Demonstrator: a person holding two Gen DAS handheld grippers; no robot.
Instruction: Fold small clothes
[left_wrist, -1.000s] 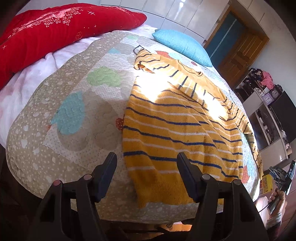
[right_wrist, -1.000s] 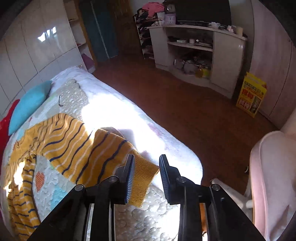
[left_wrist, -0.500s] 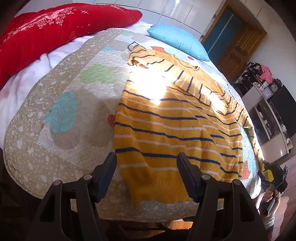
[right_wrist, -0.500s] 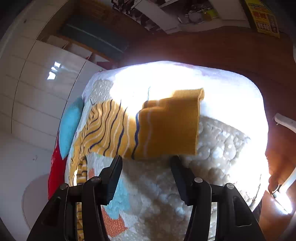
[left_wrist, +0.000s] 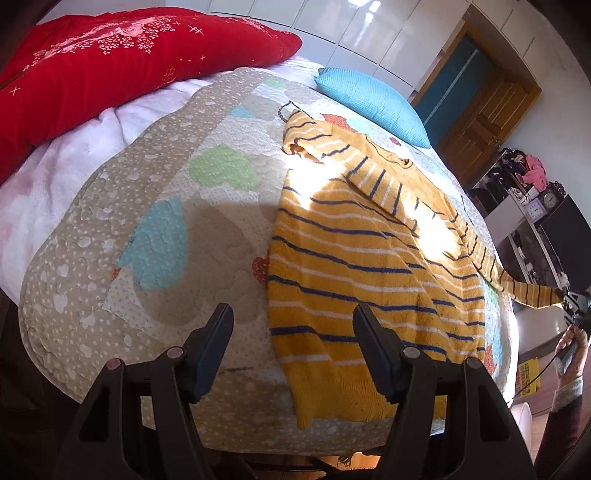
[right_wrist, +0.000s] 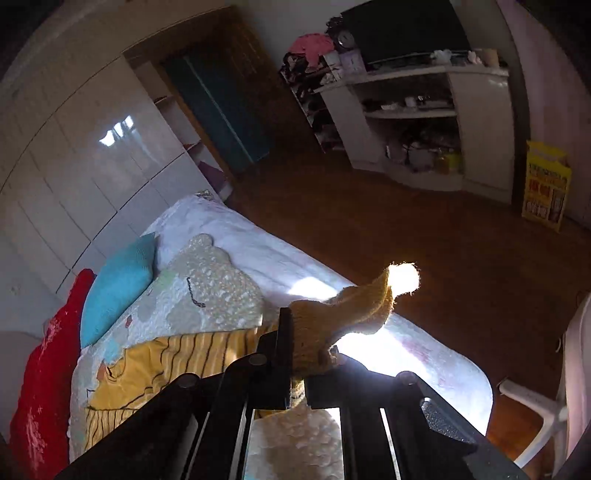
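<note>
A yellow sweater (left_wrist: 369, 258) with navy and white stripes lies spread on the quilted bed cover (left_wrist: 166, 221). My left gripper (left_wrist: 291, 332) is open and empty, hovering just above the sweater's bottom hem near the bed's front edge. My right gripper (right_wrist: 299, 350) is shut on the sweater's sleeve cuff (right_wrist: 354, 310) and holds it lifted off the bed. In the left wrist view the right gripper (left_wrist: 570, 301) shows at the far right with the sleeve (left_wrist: 532, 291) stretched up to it.
A red pillow (left_wrist: 110, 66) and a blue pillow (left_wrist: 373, 103) lie at the head of the bed. White wardrobes (right_wrist: 92, 155), a door (right_wrist: 218, 110), a shelf unit (right_wrist: 424, 122) and a yellow box (right_wrist: 546, 184) stand around the wooden floor. A pale chair (right_wrist: 569, 369) is at the right.
My right gripper has shut on the sleeve cuff and lifted it off the bed. My left gripper has stayed open over the hem, shifting slightly.
</note>
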